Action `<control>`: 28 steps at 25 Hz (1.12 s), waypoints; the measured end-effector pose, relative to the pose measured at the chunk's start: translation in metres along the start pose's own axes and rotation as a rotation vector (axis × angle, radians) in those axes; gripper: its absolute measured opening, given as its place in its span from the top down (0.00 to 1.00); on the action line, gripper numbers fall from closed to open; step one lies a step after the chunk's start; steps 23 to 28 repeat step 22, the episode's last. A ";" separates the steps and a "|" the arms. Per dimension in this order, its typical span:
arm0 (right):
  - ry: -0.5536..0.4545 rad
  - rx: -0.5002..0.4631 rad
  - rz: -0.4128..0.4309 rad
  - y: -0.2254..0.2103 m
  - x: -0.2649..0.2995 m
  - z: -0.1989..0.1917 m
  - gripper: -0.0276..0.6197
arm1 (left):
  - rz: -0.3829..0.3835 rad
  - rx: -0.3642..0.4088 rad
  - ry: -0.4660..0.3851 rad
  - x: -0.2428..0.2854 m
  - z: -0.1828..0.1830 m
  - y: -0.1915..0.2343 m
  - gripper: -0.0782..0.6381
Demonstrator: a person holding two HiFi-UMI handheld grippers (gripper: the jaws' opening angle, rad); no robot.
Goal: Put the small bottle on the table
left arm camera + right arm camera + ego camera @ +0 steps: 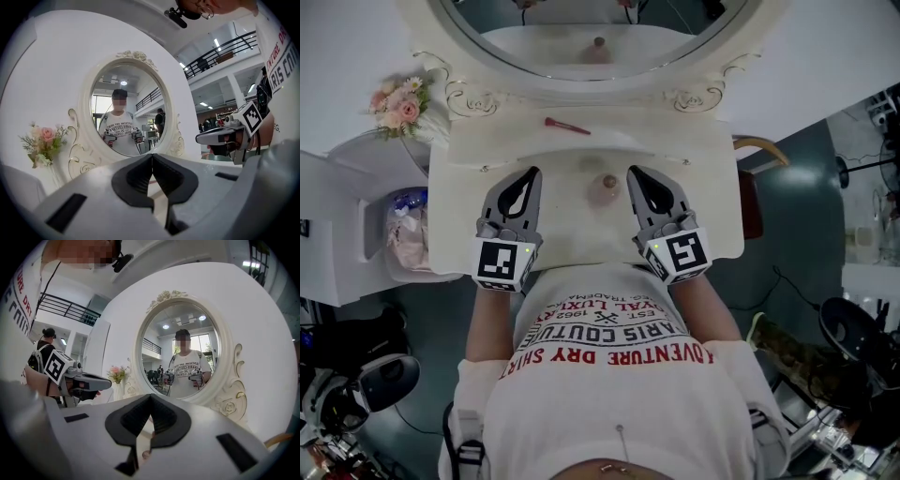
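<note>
Grey grippers closed on nothing, bottle already standing on the table.
Nearest the person, the left gripper (533, 172) and right gripper (634, 172) hover over the front of the smooth cream table (703, 230), each with its dark ribbed pads pressed together and nothing between them. The bottle (607, 188), small, pinkish and rounded, stands upright on the tabletop between the two grippers, near their tips and touched by neither. The placing looks done, and only drawing the hands away seems left. Further back lies a thin red stick (567, 126), then the oval mirror (600, 23) in its carved, scrolled frame, with pink flowers (397, 103) far left.
</note>
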State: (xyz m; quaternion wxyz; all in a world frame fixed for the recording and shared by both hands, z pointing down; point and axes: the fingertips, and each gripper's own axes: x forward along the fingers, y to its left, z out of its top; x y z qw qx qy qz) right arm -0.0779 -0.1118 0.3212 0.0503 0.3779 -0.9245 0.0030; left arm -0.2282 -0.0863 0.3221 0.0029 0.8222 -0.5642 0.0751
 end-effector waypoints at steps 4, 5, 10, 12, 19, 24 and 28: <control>-0.002 0.003 -0.003 -0.002 0.002 0.000 0.96 | -0.001 0.004 0.009 0.002 -0.002 0.000 0.88; -0.004 0.005 -0.005 -0.002 0.002 0.000 0.96 | -0.005 0.008 0.011 0.003 -0.002 -0.001 0.88; -0.007 0.012 -0.015 -0.004 0.003 -0.003 0.96 | -0.014 0.014 0.012 0.006 -0.003 -0.004 0.88; 0.000 0.014 -0.020 -0.005 0.005 -0.006 0.96 | -0.014 0.010 0.015 0.007 -0.004 -0.003 0.88; 0.018 0.028 -0.027 -0.006 0.009 -0.014 0.96 | -0.021 0.002 0.046 0.009 -0.017 -0.002 0.88; 0.009 0.041 -0.025 -0.005 0.009 -0.014 0.96 | -0.029 -0.002 0.045 0.011 -0.016 -0.005 0.88; 0.009 0.041 -0.025 -0.005 0.009 -0.014 0.96 | -0.029 -0.002 0.045 0.011 -0.016 -0.005 0.88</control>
